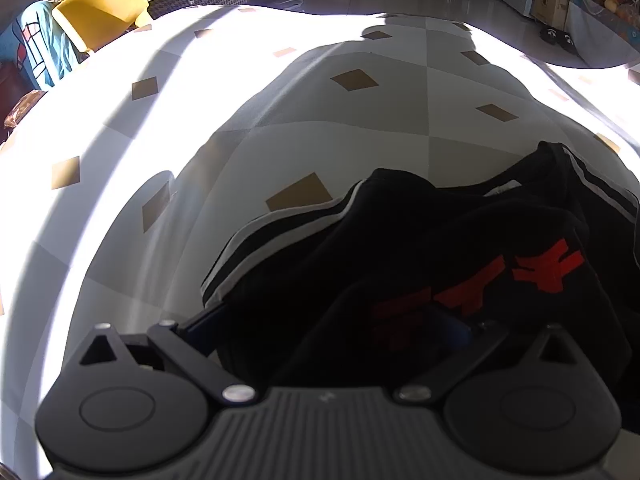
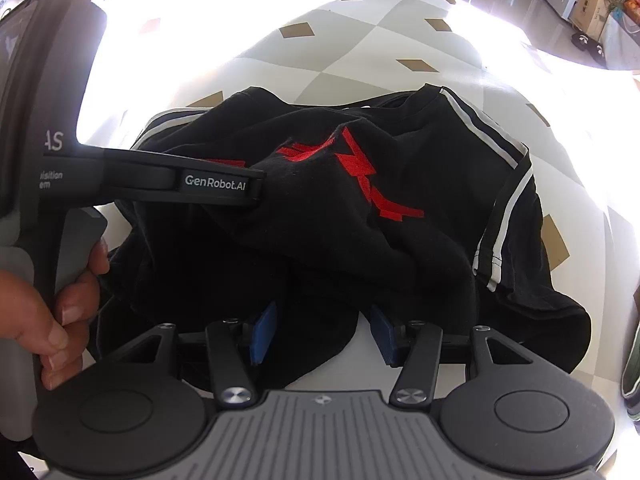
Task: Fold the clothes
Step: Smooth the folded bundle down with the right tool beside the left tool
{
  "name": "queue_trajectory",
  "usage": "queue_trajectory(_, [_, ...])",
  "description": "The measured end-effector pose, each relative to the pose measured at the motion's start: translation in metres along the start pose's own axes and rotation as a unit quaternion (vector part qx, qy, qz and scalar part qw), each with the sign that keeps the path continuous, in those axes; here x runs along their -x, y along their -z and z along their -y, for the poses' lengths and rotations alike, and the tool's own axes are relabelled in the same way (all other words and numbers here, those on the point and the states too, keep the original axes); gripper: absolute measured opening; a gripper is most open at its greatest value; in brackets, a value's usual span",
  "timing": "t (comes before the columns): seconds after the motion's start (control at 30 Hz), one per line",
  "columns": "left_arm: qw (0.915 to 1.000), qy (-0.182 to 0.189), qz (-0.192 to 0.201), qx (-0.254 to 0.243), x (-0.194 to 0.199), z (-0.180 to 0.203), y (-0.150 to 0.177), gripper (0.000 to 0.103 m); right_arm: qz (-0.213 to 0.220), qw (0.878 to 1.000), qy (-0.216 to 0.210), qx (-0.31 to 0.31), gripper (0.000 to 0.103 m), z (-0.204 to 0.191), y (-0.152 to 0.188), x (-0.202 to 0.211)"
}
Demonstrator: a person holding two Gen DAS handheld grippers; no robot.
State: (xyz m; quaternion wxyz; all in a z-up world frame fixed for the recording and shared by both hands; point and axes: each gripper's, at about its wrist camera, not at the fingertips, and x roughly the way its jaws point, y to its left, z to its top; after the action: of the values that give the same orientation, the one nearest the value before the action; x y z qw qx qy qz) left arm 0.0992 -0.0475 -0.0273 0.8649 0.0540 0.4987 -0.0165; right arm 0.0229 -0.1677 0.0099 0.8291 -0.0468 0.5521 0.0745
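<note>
At the far left of the right wrist view a hand (image 2: pixel 60 312) grips the handle of the left gripper (image 2: pixel 256 192), whose arm reaches in level from the left edge and ends against the black shirt (image 2: pixel 320 208). Its tips are buried in cloth in both views, so I cannot tell whether it grips or merely presses. In the left wrist view the same shirt fills the lower right of the frame, draped over that gripper's front.

The shirt lies bunched in the middle of the frame on a checked tablecloth (image 2: pixel 360 40), red print (image 2: pixel 360 172) uppermost, white-striped sleeves at upper left and at right (image 2: pixel 496 148). It is not folded flat.

At bottom centre the right gripper (image 2: pixel 324 336) stands wide, blue pads (image 2: pixel 262 336) apart, with a fold of the hem lying between them but not pinched.

The cloth looks light, soft and limp; it will sag and slide, so it is best taken at a seam, such as the striped sleeve edge or the hem.
</note>
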Motion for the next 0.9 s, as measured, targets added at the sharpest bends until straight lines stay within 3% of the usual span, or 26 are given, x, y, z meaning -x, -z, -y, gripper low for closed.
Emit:
queue_trajectory(0.47, [0.9998,0.018,0.006,0.004,0.006,0.001,0.000,0.084,0.001,0.999,-0.040,-0.005,0.051,-0.003,0.001,-0.010])
queue_trajectory(0.63, [0.9997,0.020,0.007,0.014,0.008,-0.004,-0.002,0.080,0.034,0.998,-0.046,0.015,0.053,-0.006,0.006,-0.013])
queue_trajectory(0.9, [0.9993,0.016,0.013,0.031,0.010,-0.017,-0.005,0.074,0.065,0.995,-0.012,0.078,0.029,-0.013,0.021,-0.010])
